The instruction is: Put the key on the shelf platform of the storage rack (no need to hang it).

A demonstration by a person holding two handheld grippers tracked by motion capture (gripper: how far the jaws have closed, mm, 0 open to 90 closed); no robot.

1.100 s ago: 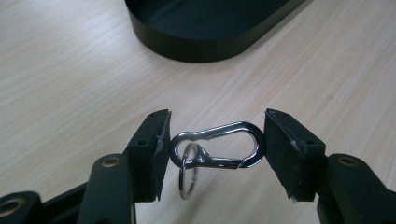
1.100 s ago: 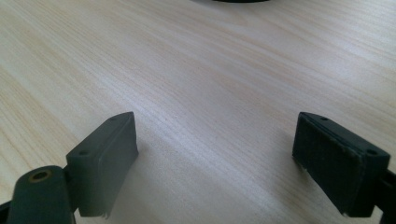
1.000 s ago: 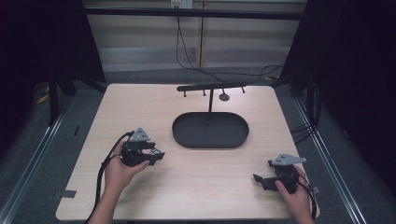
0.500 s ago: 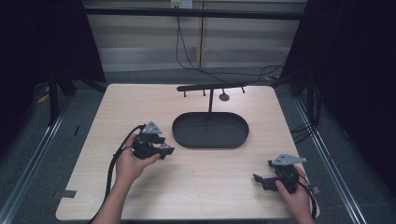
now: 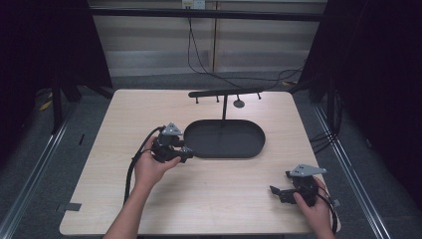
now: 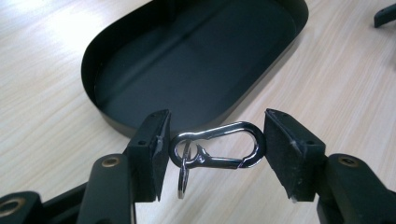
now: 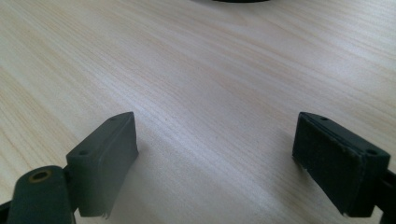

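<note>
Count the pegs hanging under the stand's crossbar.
3 visible: along the crossbar, one left, one left of the post, one right. A round tag hangs between; it may hide another.

Pale wooden table (image 5: 99,149), grey floor (image 5: 30,164), black curtains (image 5: 40,45) either side.
</note>
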